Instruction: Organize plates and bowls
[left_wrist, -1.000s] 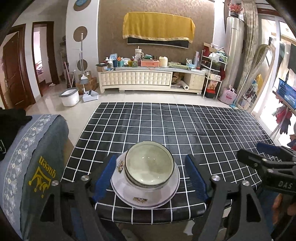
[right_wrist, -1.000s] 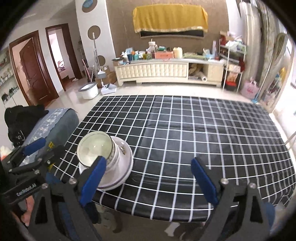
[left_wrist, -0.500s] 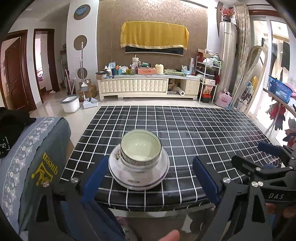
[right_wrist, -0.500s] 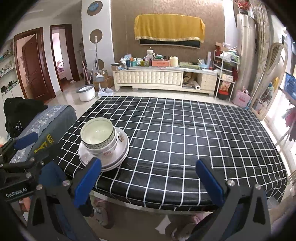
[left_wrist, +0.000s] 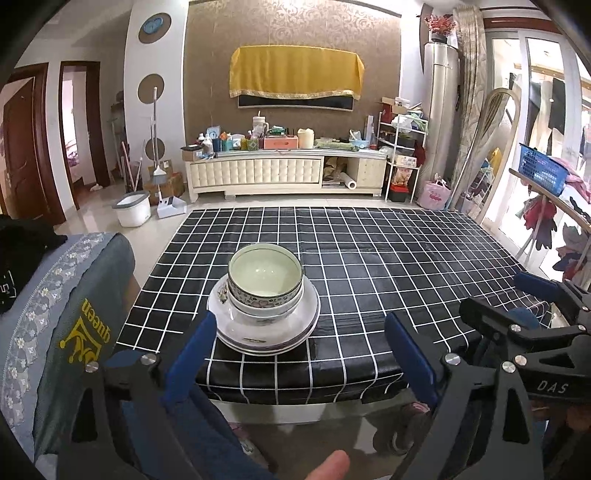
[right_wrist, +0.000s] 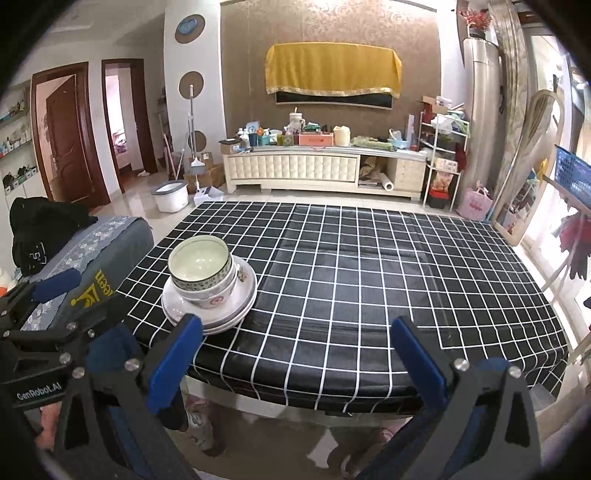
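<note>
The left tool (left_wrist: 299, 354) is held level in front of the near edge of the worktop (left_wrist: 388, 258), its blue-padded fingers (left_wrist: 188, 350) spread wide apart and holding nothing. The right tool (right_wrist: 295, 354) is held the same way further right, its fingers likewise wide apart and empty. Both sit off the worktop, short of its near edge. The black grid-checked cloth to the right of and beyond the crockery is bare. Near the worktop's near-left corner a stack of plates (left_wrist: 263, 334) rests flat, and two nested bowls (left_wrist: 265, 280) stand upright in it, the top one showing a pale, empty inside. A grey-covered chair (left_wrist: 70, 317) stands just left of the worktop.
</note>
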